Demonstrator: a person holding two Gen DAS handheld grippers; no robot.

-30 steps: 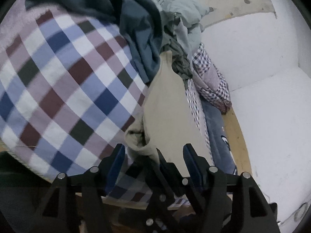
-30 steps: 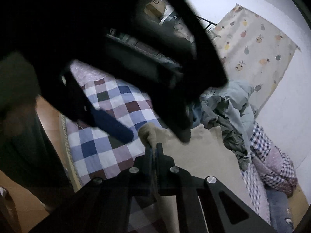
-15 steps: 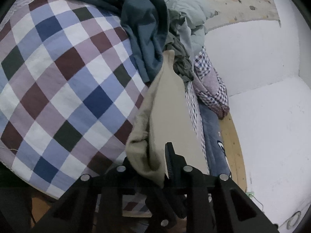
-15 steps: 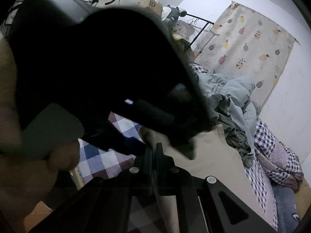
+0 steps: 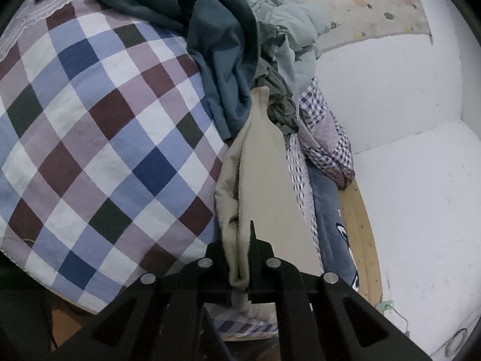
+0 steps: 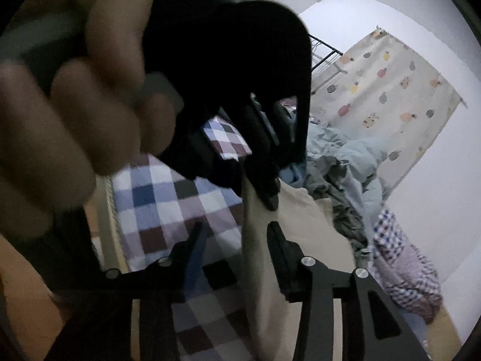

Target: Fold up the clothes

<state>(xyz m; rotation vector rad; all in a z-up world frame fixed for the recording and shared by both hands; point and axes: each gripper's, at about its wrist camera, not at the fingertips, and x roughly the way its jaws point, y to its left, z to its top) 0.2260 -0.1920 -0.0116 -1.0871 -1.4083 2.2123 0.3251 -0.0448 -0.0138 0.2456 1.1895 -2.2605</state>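
Observation:
A beige garment lies stretched along the right edge of the checked bed cover. My left gripper is shut on its bunched near edge, with folded cloth squeezed between the fingers. In the right wrist view the same beige garment hangs from the black left gripper, held by a person's hand. Just below, my right gripper has its jaws opening. The cloth's edge runs between them, and the left finger stands clear of it.
A heap of clothes lies beyond the beige piece: a dark teal garment, pale green fabric and an olive one. A small-checked purple cloth and a wooden bed rail border a white wall. A fruit-print curtain hangs behind.
My left gripper went from wide open to shut on the beige garment's edge. My right gripper, shut on that cloth before, has parted its jaws and shifted slightly.

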